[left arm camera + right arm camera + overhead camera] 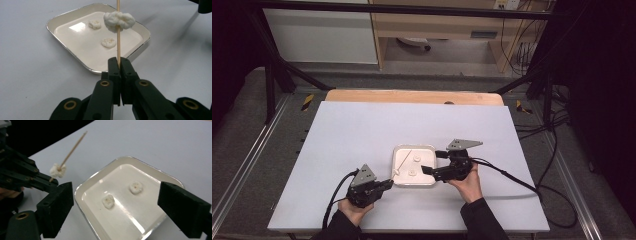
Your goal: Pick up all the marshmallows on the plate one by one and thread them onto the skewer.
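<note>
A white tray (429,148) (68,47) (82,192) sits near the table's front middle, with two small white puffy pieces (416,158) (109,42) (108,201) lying in it. My left gripper (388,184) (119,61) is shut on the base of a thin wooden skewer (403,161) (118,47) (72,148). The skewer slants up over the tray's left edge. A third white piece (119,21) (58,170) is threaded on it, a little above the jaws. My right gripper (433,161) (117,202) stands open over the tray's right side, nothing between its pads.
The tray rests on a pale sheet (362,130) covering a wooden table (412,96). Black cables (512,177) trail from both grippers toward the front and right. A dark metal frame (272,75) and shelving stand behind the table.
</note>
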Demonstrator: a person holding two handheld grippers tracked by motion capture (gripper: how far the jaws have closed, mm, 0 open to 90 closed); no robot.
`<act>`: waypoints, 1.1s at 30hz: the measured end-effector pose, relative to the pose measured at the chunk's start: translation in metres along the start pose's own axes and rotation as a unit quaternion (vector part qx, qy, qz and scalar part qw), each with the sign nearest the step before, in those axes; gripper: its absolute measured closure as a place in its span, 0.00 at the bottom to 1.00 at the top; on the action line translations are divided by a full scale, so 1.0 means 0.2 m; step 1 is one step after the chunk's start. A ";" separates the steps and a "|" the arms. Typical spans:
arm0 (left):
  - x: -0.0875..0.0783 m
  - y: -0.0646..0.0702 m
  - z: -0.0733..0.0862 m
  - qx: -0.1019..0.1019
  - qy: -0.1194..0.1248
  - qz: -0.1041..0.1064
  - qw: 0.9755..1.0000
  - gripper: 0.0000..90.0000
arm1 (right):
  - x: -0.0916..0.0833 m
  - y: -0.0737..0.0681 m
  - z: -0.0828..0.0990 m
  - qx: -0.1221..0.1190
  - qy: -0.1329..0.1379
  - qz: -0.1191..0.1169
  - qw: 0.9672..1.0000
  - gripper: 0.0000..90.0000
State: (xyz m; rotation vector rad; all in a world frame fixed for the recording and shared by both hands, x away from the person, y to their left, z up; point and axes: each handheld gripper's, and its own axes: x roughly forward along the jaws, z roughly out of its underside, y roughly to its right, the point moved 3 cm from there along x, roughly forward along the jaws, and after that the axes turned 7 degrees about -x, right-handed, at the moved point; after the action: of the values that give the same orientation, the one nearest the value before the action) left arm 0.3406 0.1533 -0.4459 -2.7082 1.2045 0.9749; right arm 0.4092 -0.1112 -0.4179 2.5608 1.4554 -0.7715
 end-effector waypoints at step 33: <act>-0.01 -0.05 0.00 -0.007 -0.007 0.004 1.000 0.98 | 0.28 0.12 -0.08 -0.086 -0.096 0.049 0.990 0.21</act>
State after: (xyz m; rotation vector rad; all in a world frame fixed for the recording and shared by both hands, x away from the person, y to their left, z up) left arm 0.3459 0.1624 -0.4471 -2.7042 1.2104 1.0056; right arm 0.4577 -0.0751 -0.4335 2.3386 1.2682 -0.8132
